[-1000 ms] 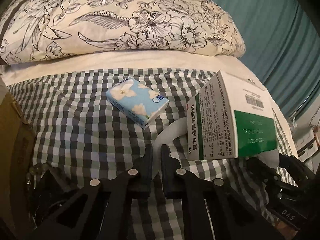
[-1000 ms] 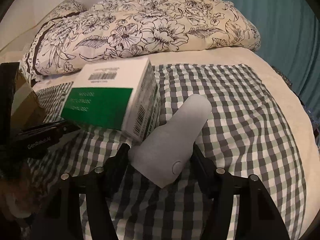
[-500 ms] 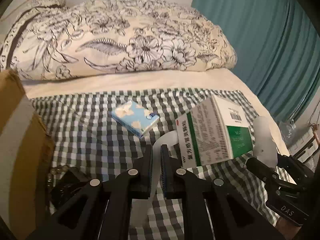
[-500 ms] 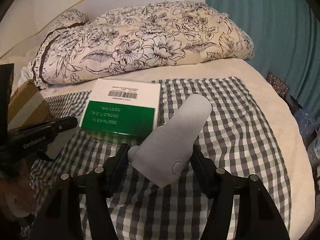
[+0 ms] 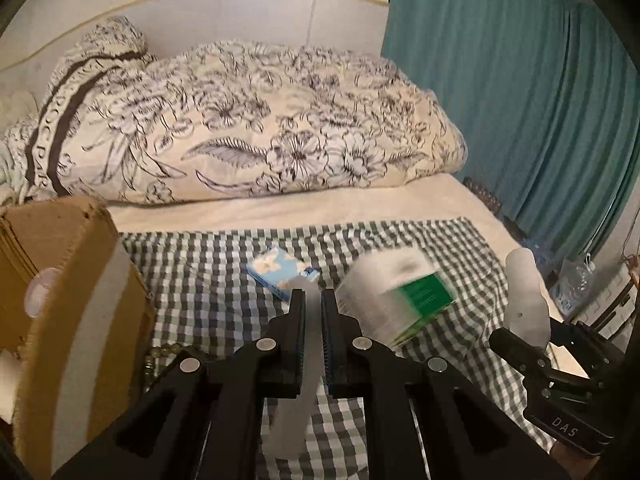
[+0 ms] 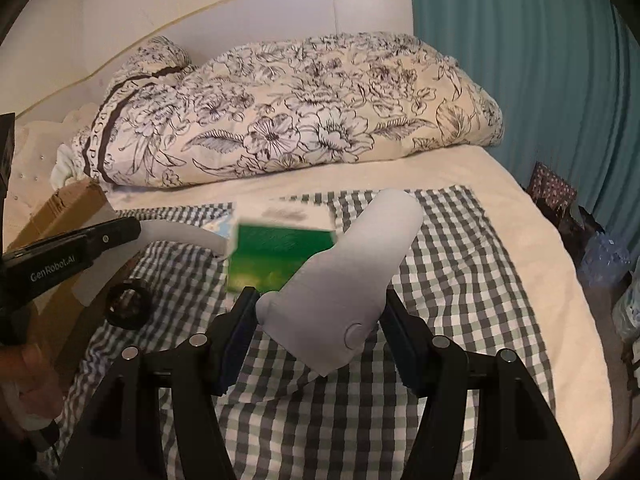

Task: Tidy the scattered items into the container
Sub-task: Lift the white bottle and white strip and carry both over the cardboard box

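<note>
My left gripper (image 5: 313, 300) is shut on a thin white curved piece (image 5: 294, 412) that passes between its fingers. My right gripper (image 6: 316, 312) is shut on a grey wedge-shaped object (image 6: 352, 280); it also shows in the left wrist view (image 5: 524, 300). A green and white medicine box (image 5: 396, 300) is blurred, loose over the checked cloth (image 5: 192, 272); it shows in the right wrist view too (image 6: 280, 256). A blue flowered tissue pack (image 5: 282, 272) lies on the cloth. The cardboard box (image 5: 60, 320) stands at the left.
A floral duvet (image 5: 240, 136) lies along the back of the bed. A teal curtain (image 5: 520, 100) hangs at the right. A black ring (image 6: 128, 306) and a bead string (image 5: 160, 354) lie by the cardboard box. Bags (image 6: 600, 256) sit beside the bed.
Both grippers have lifted and pulled back, so more of the bed shows. The medicine box has left the grippers and drops toward the cloth, blurred. The cardboard box has come into view.
</note>
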Available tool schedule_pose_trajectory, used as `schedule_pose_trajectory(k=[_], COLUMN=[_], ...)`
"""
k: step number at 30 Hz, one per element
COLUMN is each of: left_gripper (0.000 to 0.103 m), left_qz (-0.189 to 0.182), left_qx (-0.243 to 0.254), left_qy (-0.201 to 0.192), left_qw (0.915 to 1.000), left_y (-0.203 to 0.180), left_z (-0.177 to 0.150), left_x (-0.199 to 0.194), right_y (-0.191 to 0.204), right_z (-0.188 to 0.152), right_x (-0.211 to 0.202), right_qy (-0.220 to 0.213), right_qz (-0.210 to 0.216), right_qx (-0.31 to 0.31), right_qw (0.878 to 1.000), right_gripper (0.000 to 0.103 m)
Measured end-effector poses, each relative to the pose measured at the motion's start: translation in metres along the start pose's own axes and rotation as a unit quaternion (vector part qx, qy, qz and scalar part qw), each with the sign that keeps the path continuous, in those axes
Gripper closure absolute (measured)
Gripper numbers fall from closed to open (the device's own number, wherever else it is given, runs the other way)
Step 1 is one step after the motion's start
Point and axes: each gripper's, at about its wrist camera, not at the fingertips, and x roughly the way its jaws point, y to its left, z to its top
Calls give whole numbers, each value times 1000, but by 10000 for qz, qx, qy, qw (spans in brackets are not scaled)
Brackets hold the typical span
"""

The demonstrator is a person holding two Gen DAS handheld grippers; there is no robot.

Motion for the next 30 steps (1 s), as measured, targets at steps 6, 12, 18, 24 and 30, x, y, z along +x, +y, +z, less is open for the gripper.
schedule_pose_trajectory(k=[6, 12, 18, 24, 30], left_gripper=[95, 95, 95, 95, 94], left_qz=[63, 191, 259, 255, 64], left_qx=[69, 153, 127, 108, 86], left_qy=[-242, -544, -803, -734, 257], left_qw=[9997, 9982, 9964, 9969, 9996], left_y=[-5, -8, -4, 6, 16], left_z=[6, 11, 15, 9, -26], left_x=[-32, -66, -100, -110, -50], right_y=[5, 12, 22, 33, 46], right_z=[5, 9, 16, 17, 15], right_x=[-27, -52, -76, -92, -96], right_qy=[-203, -384, -565, -677, -684], right_qz=[38, 73, 138, 188, 328], right_qx=[-50, -118, -216, -266, -301], right_qw=[9998, 9992, 9981, 9972, 9967], right_gripper=[42, 42, 42, 42, 42])
